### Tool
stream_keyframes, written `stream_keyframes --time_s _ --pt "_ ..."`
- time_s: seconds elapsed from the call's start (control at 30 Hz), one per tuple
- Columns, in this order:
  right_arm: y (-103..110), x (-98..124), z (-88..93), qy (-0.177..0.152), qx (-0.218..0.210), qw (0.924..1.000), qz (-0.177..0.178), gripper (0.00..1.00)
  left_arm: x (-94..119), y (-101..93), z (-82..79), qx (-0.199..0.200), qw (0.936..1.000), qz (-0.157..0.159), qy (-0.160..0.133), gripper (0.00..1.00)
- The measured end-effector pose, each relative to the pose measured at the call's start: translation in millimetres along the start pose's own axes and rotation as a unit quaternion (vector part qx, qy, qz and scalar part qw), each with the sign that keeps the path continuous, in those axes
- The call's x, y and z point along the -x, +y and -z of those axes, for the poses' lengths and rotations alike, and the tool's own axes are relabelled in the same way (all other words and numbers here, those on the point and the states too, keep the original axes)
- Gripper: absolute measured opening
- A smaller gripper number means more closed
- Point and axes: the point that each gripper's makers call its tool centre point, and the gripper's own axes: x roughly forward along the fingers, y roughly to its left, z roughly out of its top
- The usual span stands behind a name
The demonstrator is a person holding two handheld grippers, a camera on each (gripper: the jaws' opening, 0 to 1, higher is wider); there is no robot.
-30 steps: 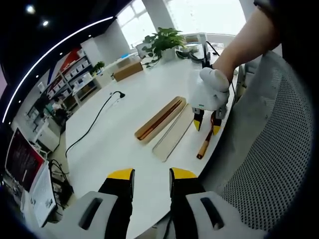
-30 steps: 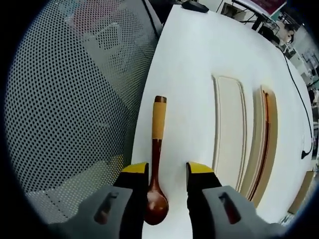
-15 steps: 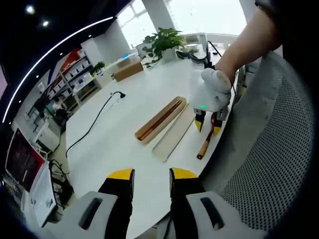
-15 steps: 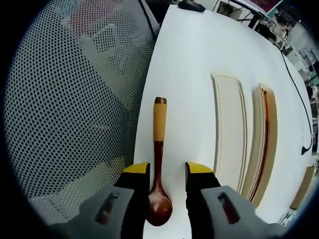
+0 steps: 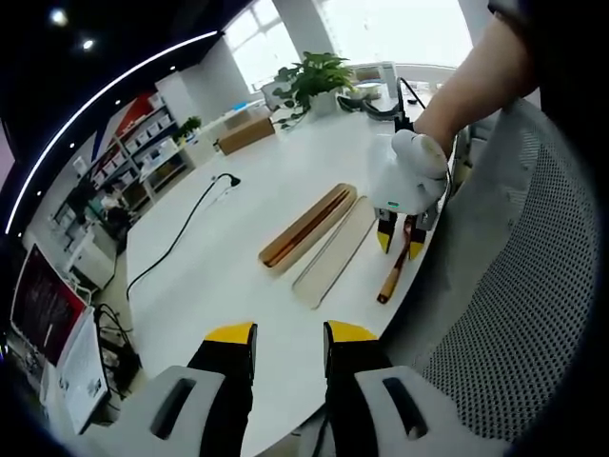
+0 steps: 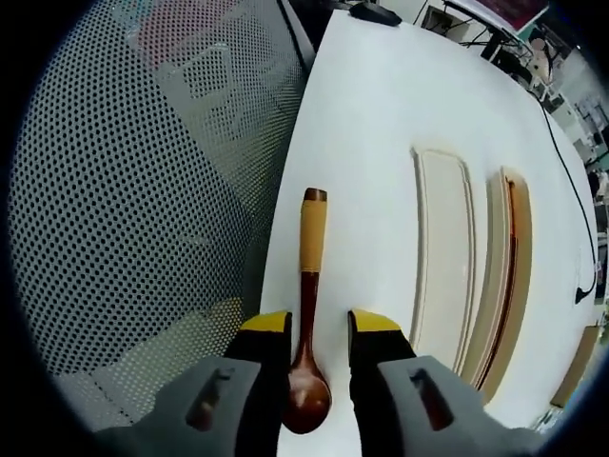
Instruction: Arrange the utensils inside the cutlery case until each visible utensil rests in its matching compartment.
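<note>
A dark wooden spoon (image 6: pixel 307 286) with a yellow-banded handle lies along the white table's (image 6: pixel 381 114) edge. My right gripper (image 6: pixel 320 324) straddles its thin neck, jaws open, with a small gap on each side. The bowl (image 6: pixel 306 405) sits under the gripper. Beside the spoon lie the pale case lid (image 6: pixel 440 248) and the wooden case base (image 6: pixel 509 276), which holds a dark-red strip. In the left gripper view, my left gripper (image 5: pixel 290 335) hovers open above the near table edge. A gloved hand holds the right gripper (image 5: pixel 400 233) over the spoon (image 5: pixel 390 278), next to the lid (image 5: pixel 333 252) and the base (image 5: pixel 307 227).
A grey mesh chair back (image 6: pixel 124 190) presses against the table edge beside the spoon and also appears as the mesh chair back (image 5: pixel 514 286). A black cable (image 5: pixel 181 228) runs across the far side of the table. A potted plant (image 5: pixel 314 76) and boxes stand at the back.
My right gripper's jaws have narrowed a little around the spoon's neck, and its view has shifted slightly. The left gripper has stayed put.
</note>
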Motion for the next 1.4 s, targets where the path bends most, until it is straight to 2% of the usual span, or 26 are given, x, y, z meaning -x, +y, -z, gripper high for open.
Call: stream_keyframes --time_s 0.4,0.77,1.07,1.4 --pt "-1.5 0.0 -0.3 -0.001 -0.019 0.9998 0.003 0.17 0.2 0.2 -0.3 0.001 1.0 0.0 -0.001 0.28" --pt "-1.3 -0.6 0.8 0.007 -0.021 0.9998 0.003 0.08 0.7 3.5 -1.7 -0.004 0.9999 -0.008 -0.006 0.3" --pt "-1.5 -0.6 1.3 0.006 -0.025 0.9997 0.004 0.02 0.4 1.3 -0.5 -0.005 1.0 -0.003 -0.002 0.29" --pt "-1.9 -0.5 1.5 0.009 -0.038 0.9992 0.003 0.02 0.2 0.8 -0.4 -0.004 1.0 -0.002 -0.001 0.29"
